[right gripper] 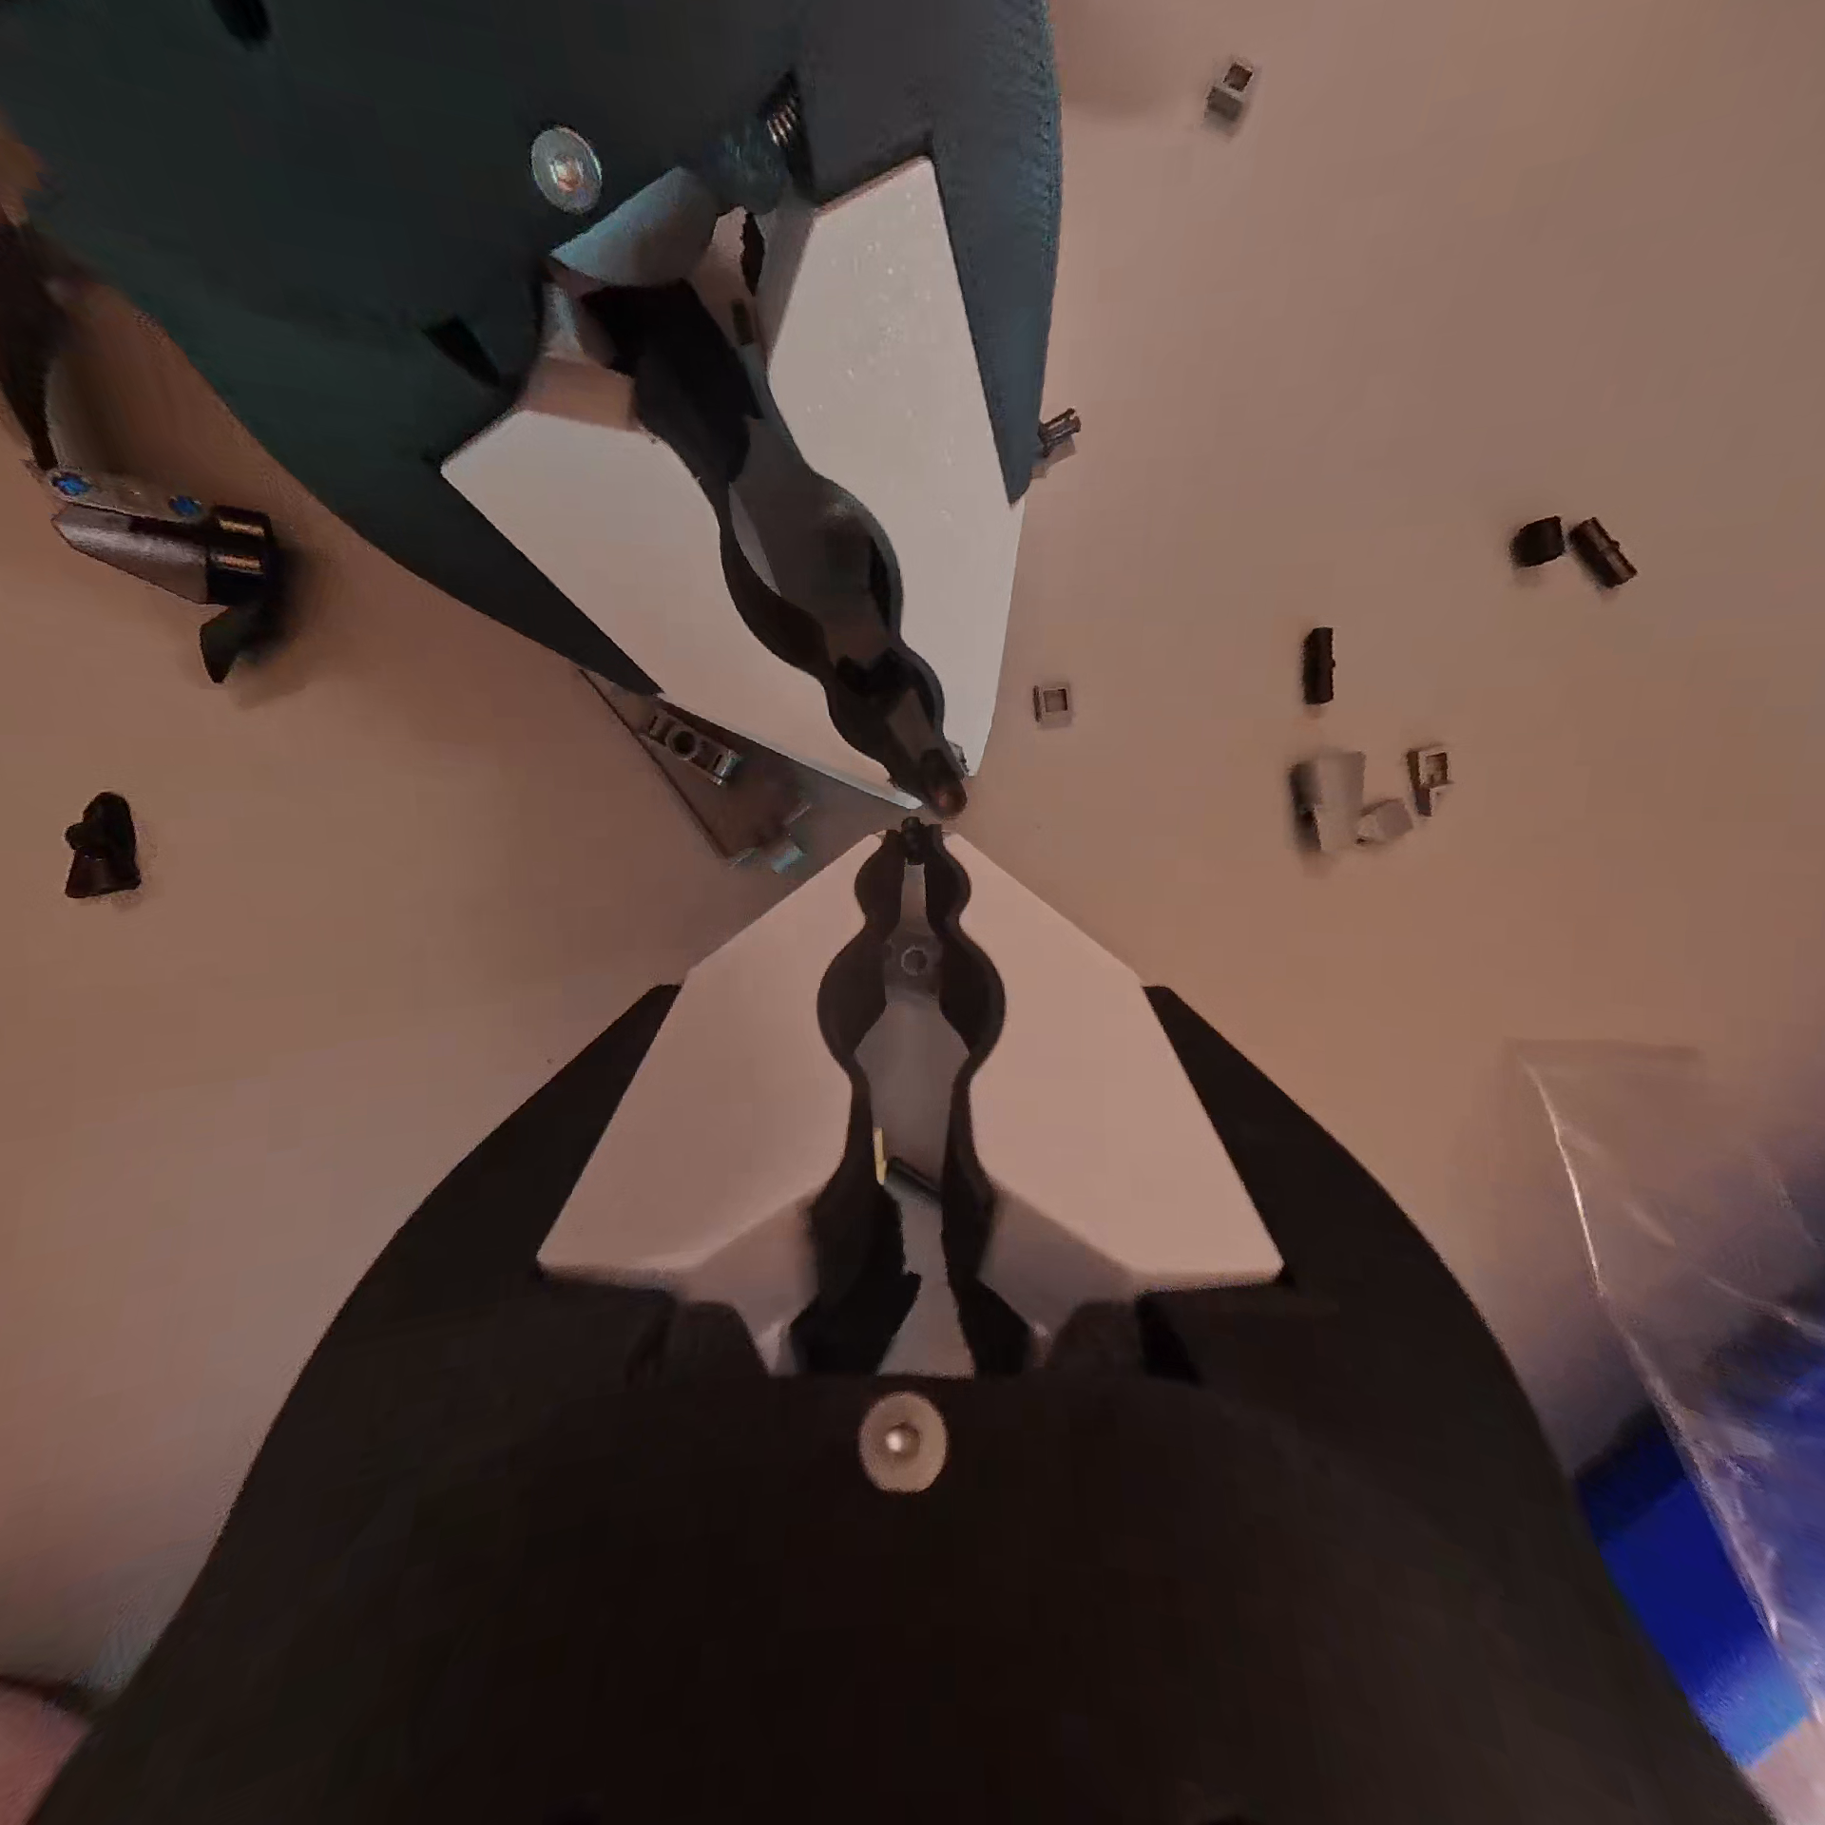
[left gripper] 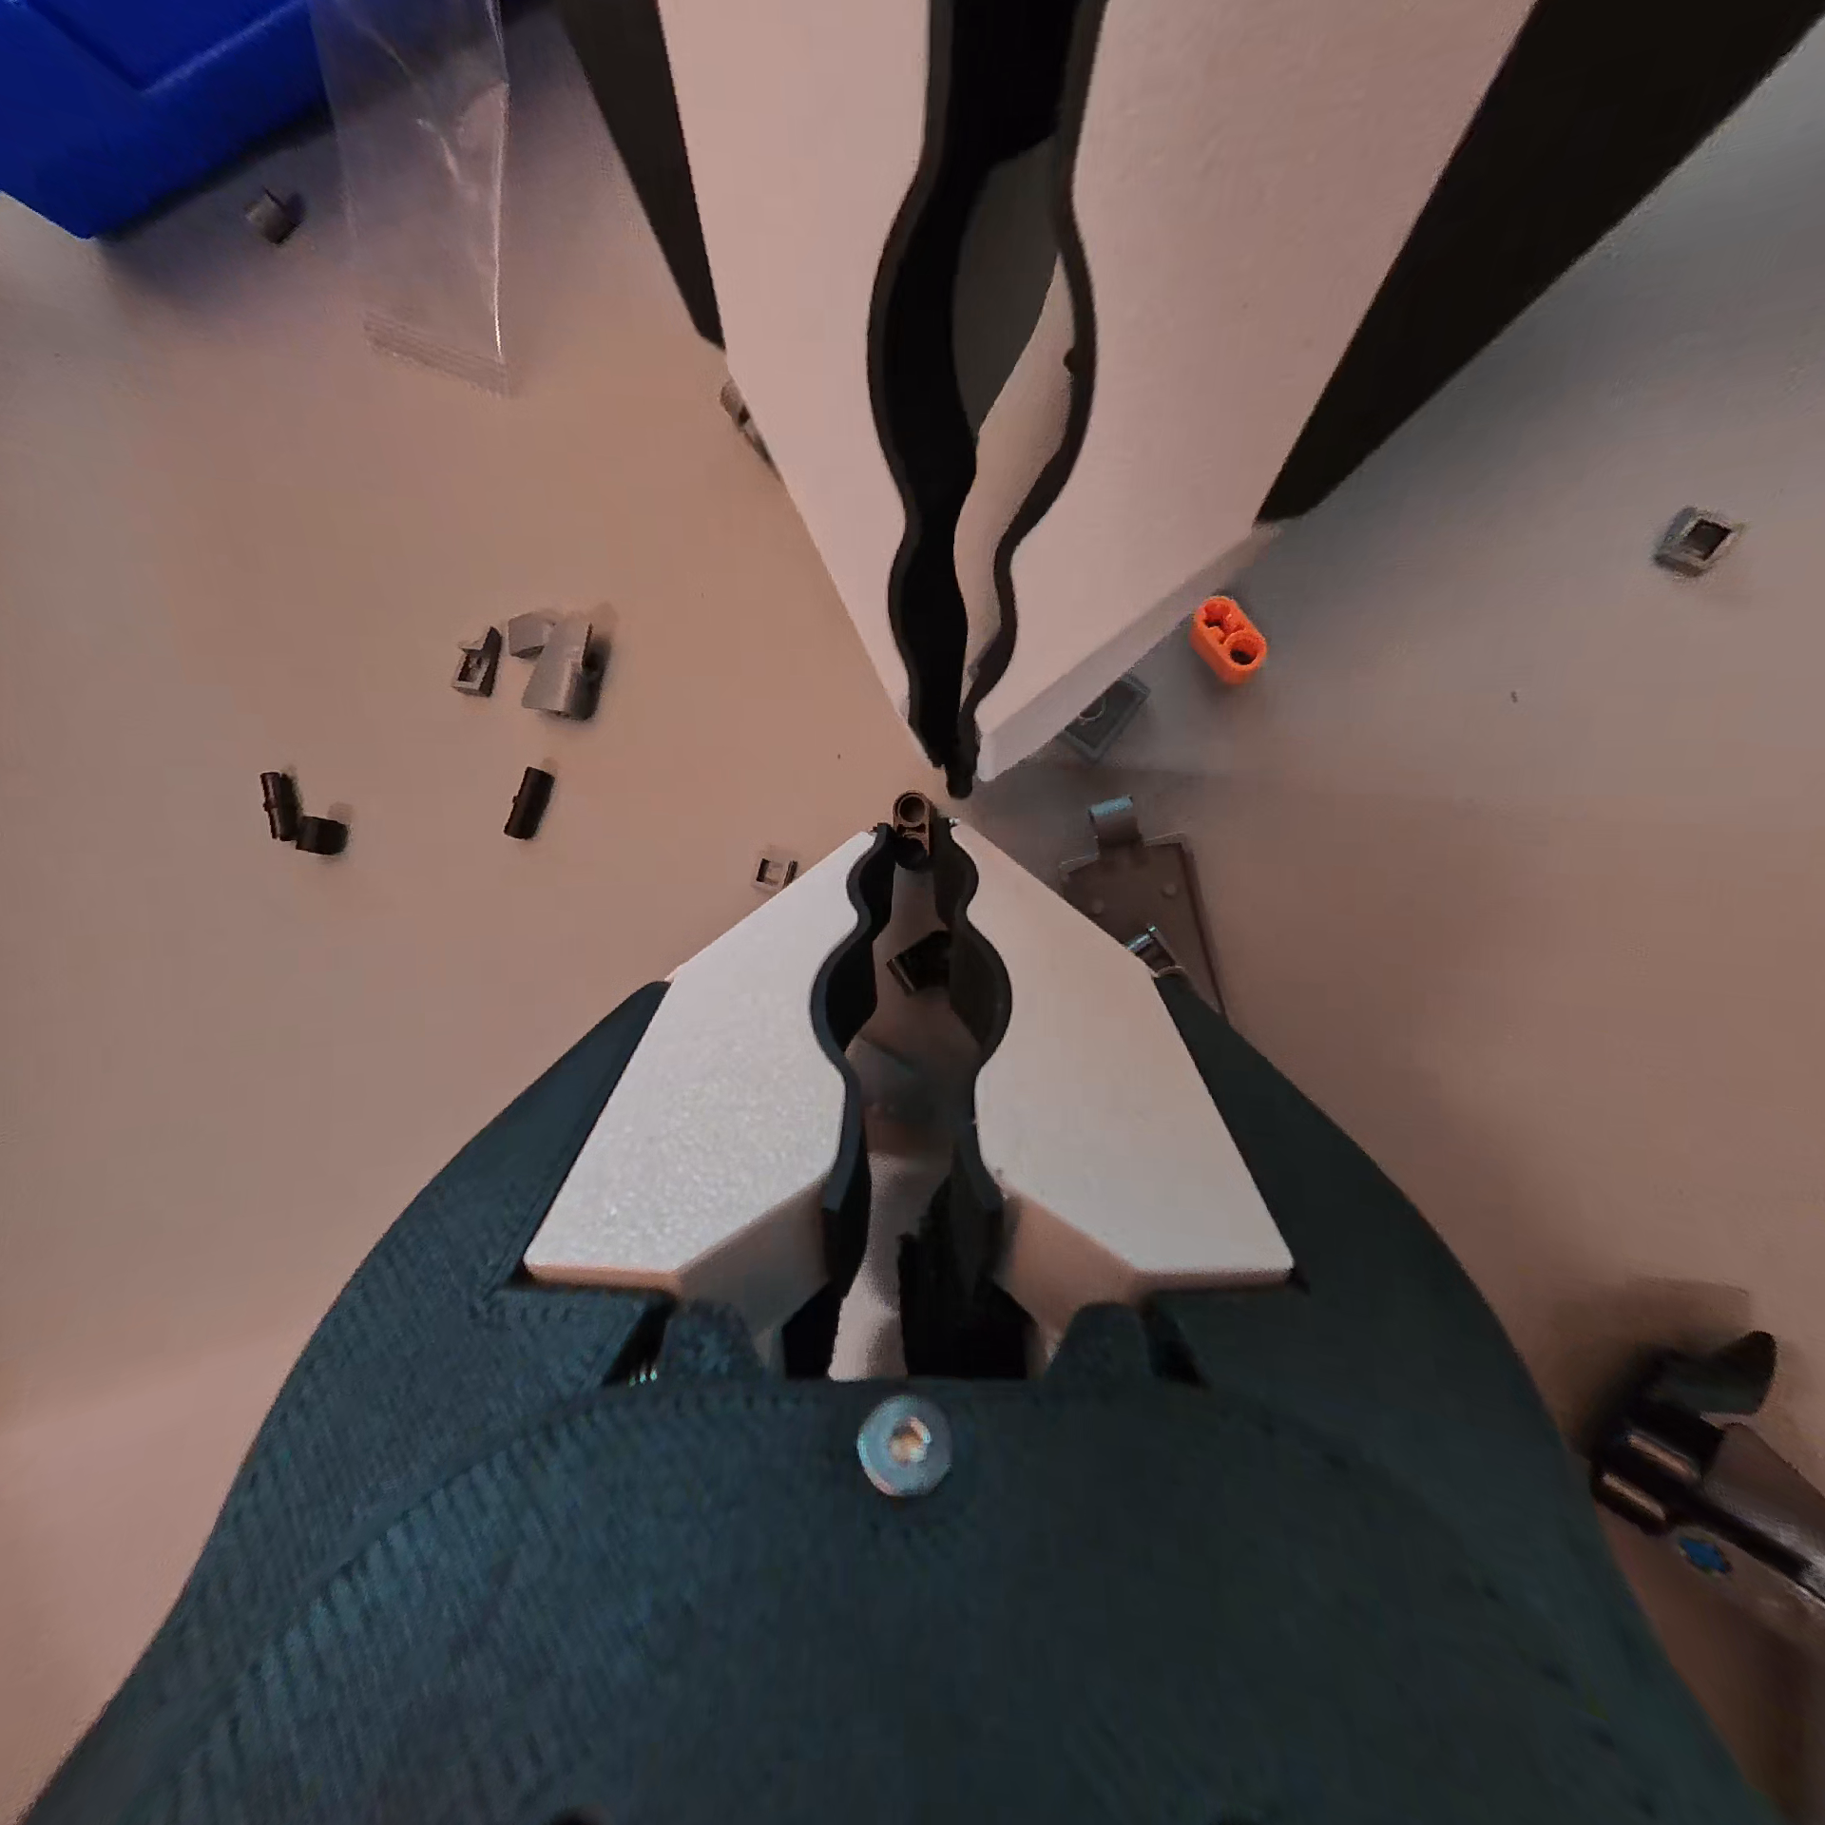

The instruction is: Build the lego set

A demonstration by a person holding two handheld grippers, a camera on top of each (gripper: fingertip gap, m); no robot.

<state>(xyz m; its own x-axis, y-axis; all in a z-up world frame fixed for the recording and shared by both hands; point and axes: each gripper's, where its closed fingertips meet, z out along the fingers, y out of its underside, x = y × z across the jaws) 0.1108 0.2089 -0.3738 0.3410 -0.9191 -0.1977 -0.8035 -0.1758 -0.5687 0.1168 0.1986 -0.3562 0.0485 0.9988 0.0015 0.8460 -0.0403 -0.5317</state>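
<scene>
Closest to the left wrist camera, the left gripper (left gripper: 913, 847) has its jaws clamped on a small dark connector piece (left gripper: 912, 816) whose holed end pokes out past the tips. Facing it tip to tip, the right gripper (left gripper: 950, 780) is pinched nearly closed on what looks like a tiny black pin (right gripper: 913, 839), though blur leaves that uncertain. Both pieces hang just apart above the table (left gripper: 296, 1037). The step in hand appears to be mating pin and connector; the next move calls for lining the pin with the hole and pressing straight in. Beyond lie a grey wedge plate (left gripper: 1155, 889), an orange brick (left gripper: 1228, 642), scattered grey bits (left gripper: 553, 667), a clear bag (left gripper: 435, 198) and a blue bin (left gripper: 128, 109).
</scene>
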